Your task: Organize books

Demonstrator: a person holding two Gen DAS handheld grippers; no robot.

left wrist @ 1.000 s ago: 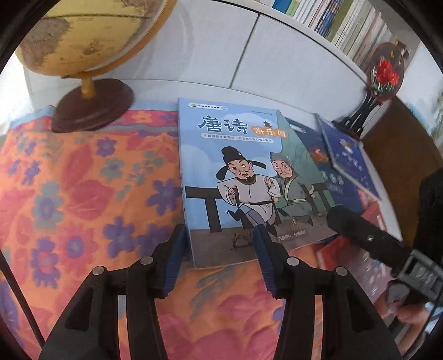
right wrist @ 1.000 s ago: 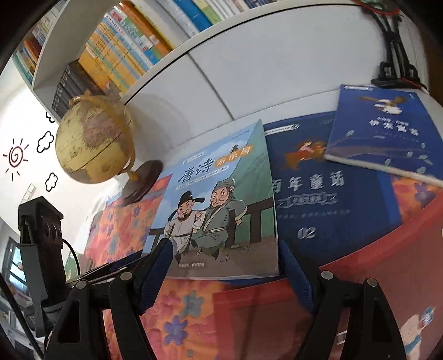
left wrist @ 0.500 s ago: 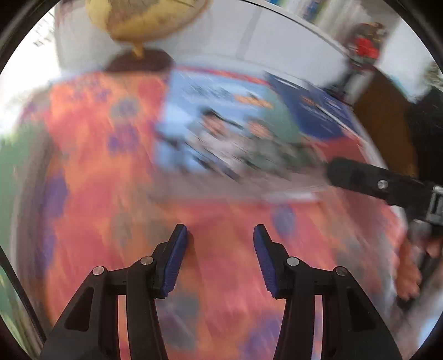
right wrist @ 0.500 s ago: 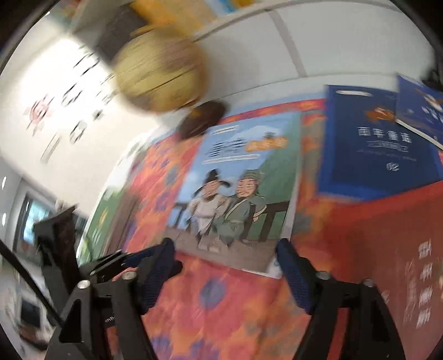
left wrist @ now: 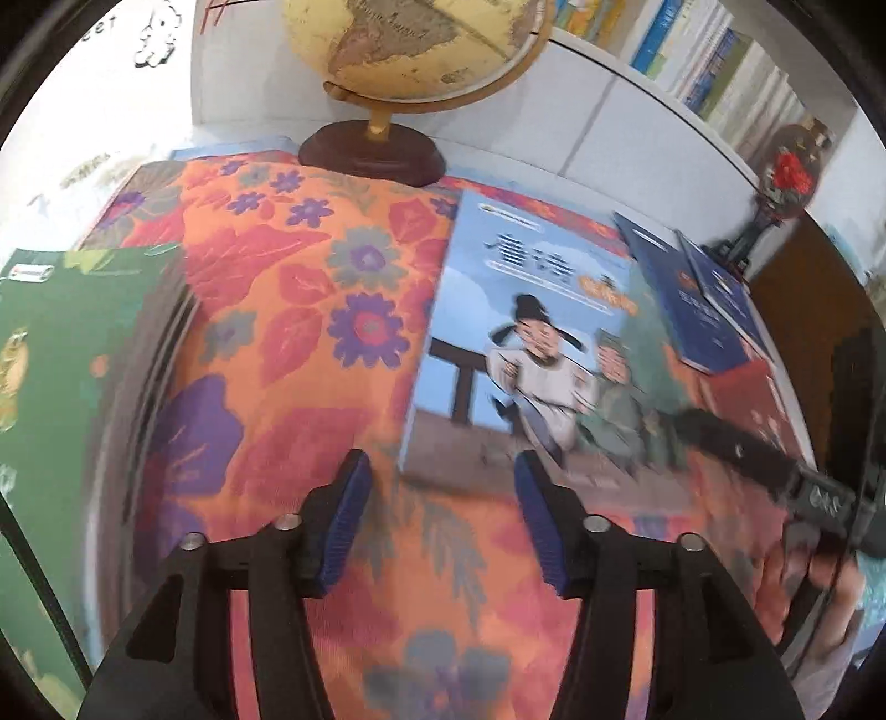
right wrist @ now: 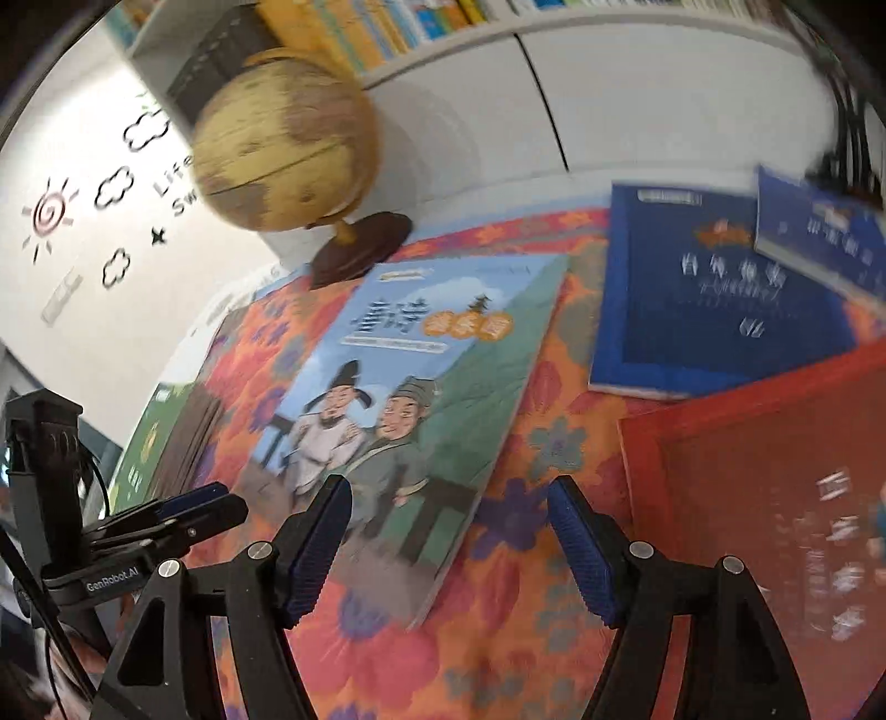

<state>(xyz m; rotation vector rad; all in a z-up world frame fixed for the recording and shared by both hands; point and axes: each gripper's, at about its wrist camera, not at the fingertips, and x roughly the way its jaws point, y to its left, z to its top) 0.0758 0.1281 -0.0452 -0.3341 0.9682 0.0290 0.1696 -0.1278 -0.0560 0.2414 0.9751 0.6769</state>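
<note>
Floral orange cloth (left wrist: 310, 310) is covering the worktop, w/ a white cabinet wall behind and a shelf of books (right wrist: 354, 27) running above it. A globe (left wrist: 410, 44) on a dark wood base is standing at the back edge. The cartoon book (left wrist: 531, 354), light-blue cover w/ two robed figures, is lying flat on the cloth, centre-right in the left view. To its right a dark blue book (right wrist: 714, 299) is lying flat, w/ a smaller blue book (right wrist: 819, 238) overlapping its far corner. A red book (right wrist: 775, 487) is sitting nearer, right side. A green book (left wrist: 66, 354) is lying at the far left edge.

Left gripper (left wrist: 440, 515) is hovering just short of the cartoon book's near edge, jaws apart and having just been opening, nothing btwn them. Right gripper (right wrist: 451, 545) is also standing open, wide, over the cartoon book's near right corner; pads aren't pressing on it. Each gripper is showing in the other's view, blurred.
</note>
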